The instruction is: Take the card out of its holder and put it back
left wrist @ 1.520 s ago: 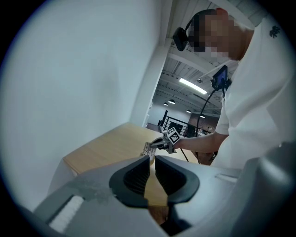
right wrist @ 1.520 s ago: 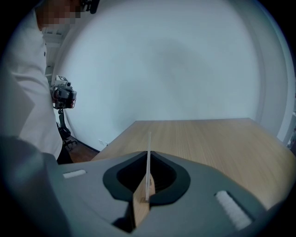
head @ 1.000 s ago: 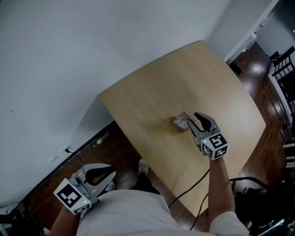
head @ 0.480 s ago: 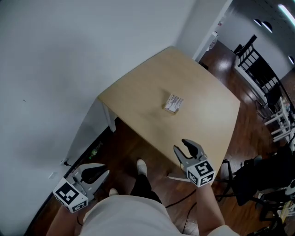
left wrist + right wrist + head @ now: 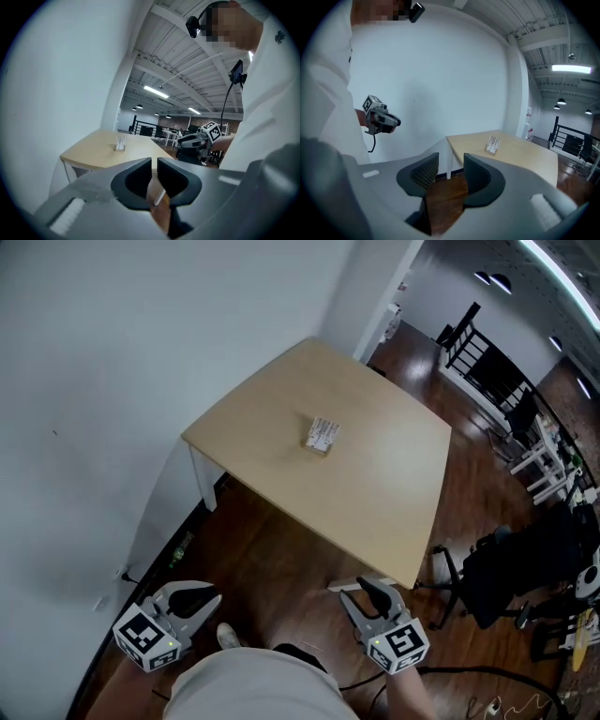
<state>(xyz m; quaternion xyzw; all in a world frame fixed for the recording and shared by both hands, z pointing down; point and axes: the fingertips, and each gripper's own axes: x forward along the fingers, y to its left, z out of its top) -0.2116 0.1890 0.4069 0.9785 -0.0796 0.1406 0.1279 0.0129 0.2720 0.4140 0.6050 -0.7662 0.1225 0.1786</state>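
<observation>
A white card stands in its small holder [image 5: 322, 435] in the middle of the light wooden table [image 5: 375, 493]; the card and holder also show far off in the left gripper view [image 5: 120, 143] and the right gripper view [image 5: 492, 144]. Both grippers hang low beside the person's body, well short of the table. My right gripper [image 5: 359, 589] [image 5: 451, 159] is open with only floor between its fingers. My left gripper [image 5: 214, 596] [image 5: 154, 161] has its jaws almost together, holding nothing.
A white wall [image 5: 141, 352] runs along the table's left side. Dark wood floor [image 5: 281, 559] lies between me and the table. A black office chair [image 5: 511, 563] stands at the right, with railings and more chairs [image 5: 469, 343] behind. Cables lie on the floor [image 5: 487, 704].
The right gripper left the card holder and drew back and down to the person's side. The person stepped back, so the table now looks farther off. The left gripper stayed low.
</observation>
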